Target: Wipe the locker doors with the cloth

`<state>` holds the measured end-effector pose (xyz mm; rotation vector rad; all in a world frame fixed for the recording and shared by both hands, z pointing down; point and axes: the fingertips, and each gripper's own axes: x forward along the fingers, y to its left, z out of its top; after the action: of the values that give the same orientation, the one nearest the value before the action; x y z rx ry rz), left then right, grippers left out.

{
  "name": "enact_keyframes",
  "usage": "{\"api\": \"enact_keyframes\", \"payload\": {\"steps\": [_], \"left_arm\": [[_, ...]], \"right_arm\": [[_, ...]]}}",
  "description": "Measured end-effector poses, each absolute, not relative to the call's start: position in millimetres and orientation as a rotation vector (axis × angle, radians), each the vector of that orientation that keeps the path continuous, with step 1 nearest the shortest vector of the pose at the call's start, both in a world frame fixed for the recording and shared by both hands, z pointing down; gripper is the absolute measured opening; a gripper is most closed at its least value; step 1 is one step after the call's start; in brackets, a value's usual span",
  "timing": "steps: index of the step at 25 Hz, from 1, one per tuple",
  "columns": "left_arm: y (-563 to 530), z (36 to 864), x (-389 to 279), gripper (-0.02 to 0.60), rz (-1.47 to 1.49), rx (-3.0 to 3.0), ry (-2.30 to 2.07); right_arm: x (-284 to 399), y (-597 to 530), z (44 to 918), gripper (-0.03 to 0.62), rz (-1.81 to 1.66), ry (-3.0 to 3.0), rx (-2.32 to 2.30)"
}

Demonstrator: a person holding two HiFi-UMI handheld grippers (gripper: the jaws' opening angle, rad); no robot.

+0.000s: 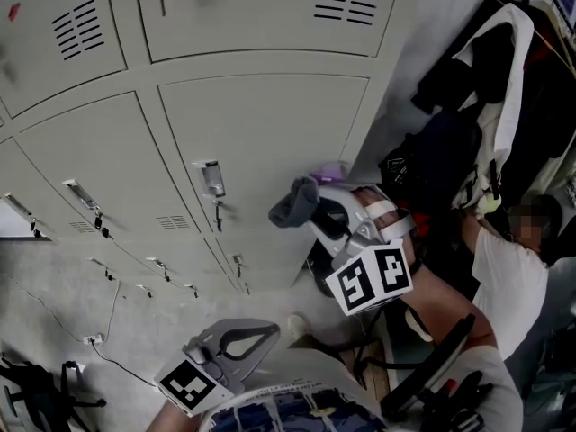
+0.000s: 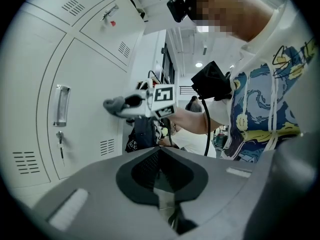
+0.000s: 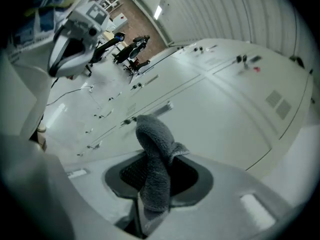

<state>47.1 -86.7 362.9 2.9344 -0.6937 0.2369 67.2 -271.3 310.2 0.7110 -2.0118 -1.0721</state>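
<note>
The right gripper (image 3: 155, 181) has its jaws clamped on a grey terry cloth (image 3: 152, 144), which curls up and forward out of them. Just ahead of the cloth is a pale grey locker door (image 1: 270, 142); whether the two touch cannot be told. The door's handle (image 1: 211, 178) is to the gripper's left. The left gripper (image 2: 160, 194) is low and well back from the lockers, its jaws together with nothing between them. Below it a cable (image 1: 108, 318) trails over the pale floor (image 1: 54, 277). Dark clothes (image 1: 486, 70) hang beyond the right gripper's right.
</note>
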Motion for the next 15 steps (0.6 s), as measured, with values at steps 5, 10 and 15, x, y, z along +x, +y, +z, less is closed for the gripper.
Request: {"api": "enact_keyframes", "payload": {"steps": [5,10,15], "left_arm": [[-82,360,46,0.003,0.227,2.956,-0.679],[-82,354,38,0.003,0.203,2.959,-0.707],[-82,358,32,0.003,0.197,2.939,-0.728]], "right_arm": [[54,-272,205,0.114,-1.299,-1.958,0.844],[54,-296,160,0.113,-1.369,-1.872,0.939],[52,-309,176,0.114,-1.344,-1.845,0.923]]}}
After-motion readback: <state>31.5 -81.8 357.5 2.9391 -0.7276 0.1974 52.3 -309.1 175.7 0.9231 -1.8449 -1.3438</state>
